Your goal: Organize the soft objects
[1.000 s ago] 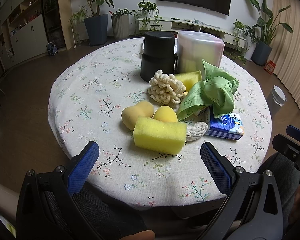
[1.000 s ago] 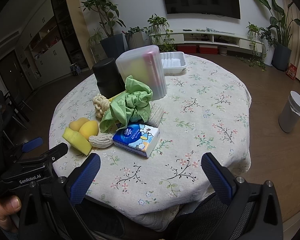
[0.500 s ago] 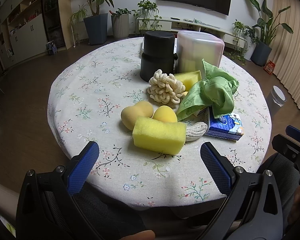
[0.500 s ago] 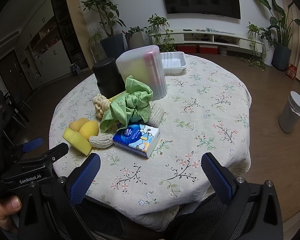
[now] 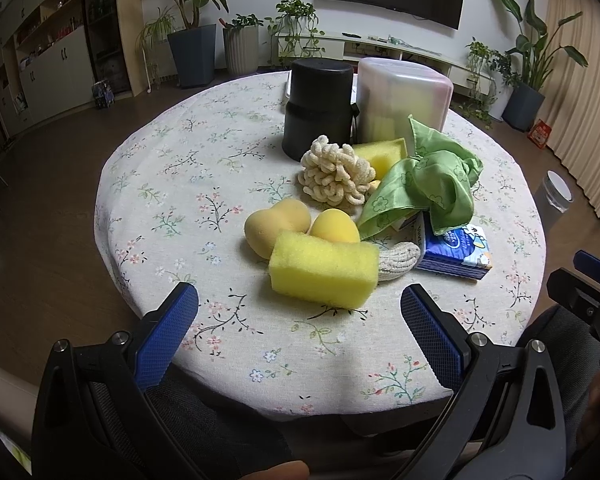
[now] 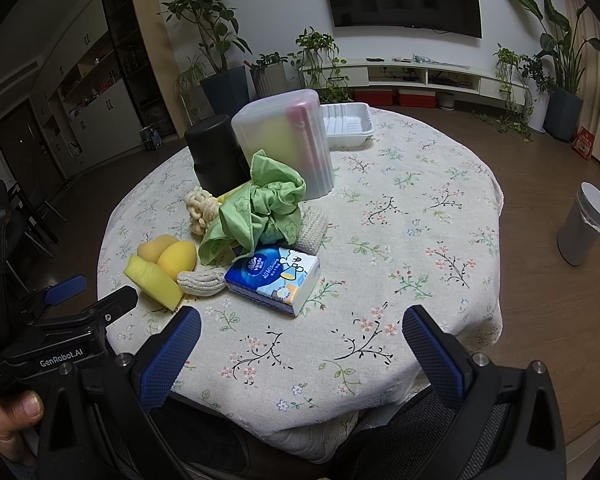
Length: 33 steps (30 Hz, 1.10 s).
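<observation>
Nothing has shifted over the last second: both claws hover at the near edge of the round table with the flowered cloth (image 5: 172, 184), jaws wide apart and empty, exactly as before, and the pile lies untouched. So the sorting has not begun, by my judgement.

The left claw (image 5: 300, 312) points at the heap. Ahead and slightly left sit two yellow-orange rounded sponges (image 5: 276, 224); dead ahead, nearest the fingers, the yellow rectangular foam sponge (image 5: 324, 272). Beyond it stand the cream looped chenille pad (image 5: 334, 176) and the black cylindrical container (image 5: 318, 108). Ahead to the right are the crumpled green cloth (image 5: 424, 188) and the blue tissue packet (image 5: 456, 252).

For the right claw (image 6: 300, 332) the whole pile lies ahead and left, the tissue packet closest.

The cloth covers a second yellow sponge and a knitted cream piece; what fills the frosted plastic box (image 6: 284, 140) is blurred. The white plastic tray (image 6: 348, 124) is half hidden behind that box.
</observation>
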### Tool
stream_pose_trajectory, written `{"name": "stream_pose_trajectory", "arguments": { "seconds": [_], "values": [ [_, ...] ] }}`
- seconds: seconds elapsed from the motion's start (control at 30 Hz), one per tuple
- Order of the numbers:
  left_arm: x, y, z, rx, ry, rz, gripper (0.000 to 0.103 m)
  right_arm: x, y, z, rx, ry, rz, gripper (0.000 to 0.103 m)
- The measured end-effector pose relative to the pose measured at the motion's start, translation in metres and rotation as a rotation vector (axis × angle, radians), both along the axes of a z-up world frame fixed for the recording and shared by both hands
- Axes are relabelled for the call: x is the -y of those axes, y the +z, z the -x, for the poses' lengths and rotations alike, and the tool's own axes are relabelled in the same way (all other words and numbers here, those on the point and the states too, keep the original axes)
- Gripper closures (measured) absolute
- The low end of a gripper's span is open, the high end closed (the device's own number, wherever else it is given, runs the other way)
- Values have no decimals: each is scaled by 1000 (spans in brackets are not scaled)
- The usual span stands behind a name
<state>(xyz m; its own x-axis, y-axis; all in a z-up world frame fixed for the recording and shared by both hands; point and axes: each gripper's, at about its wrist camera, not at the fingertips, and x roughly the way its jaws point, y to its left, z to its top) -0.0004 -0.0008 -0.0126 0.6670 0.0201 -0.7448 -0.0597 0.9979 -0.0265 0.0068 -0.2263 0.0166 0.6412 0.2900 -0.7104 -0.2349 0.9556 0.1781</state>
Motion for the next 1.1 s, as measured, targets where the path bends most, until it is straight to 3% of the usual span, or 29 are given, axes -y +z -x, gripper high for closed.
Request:
{"name": "stream_pose_trajectory", "arguments": {
  "seconds": [0.6, 0.8, 0.97, 1.1],
  "values": [
    [-21, -11, -11, -40, -2, 22, 0, -3, -16, -15, -32, 3, 23, 0],
    [-34, -9, -14, -28, -38, 74, 0, -14, -27, -28, -50, 27, 34, 0],
    [-28, -23, -18, -77, -93, 120, 0, -29, -41, -39, -101, 74, 29, 0],
    [-19, -35, -21, -113, -106, 112, 0, -29, -48, -51, -130, 63, 25, 2]
  ]
}}
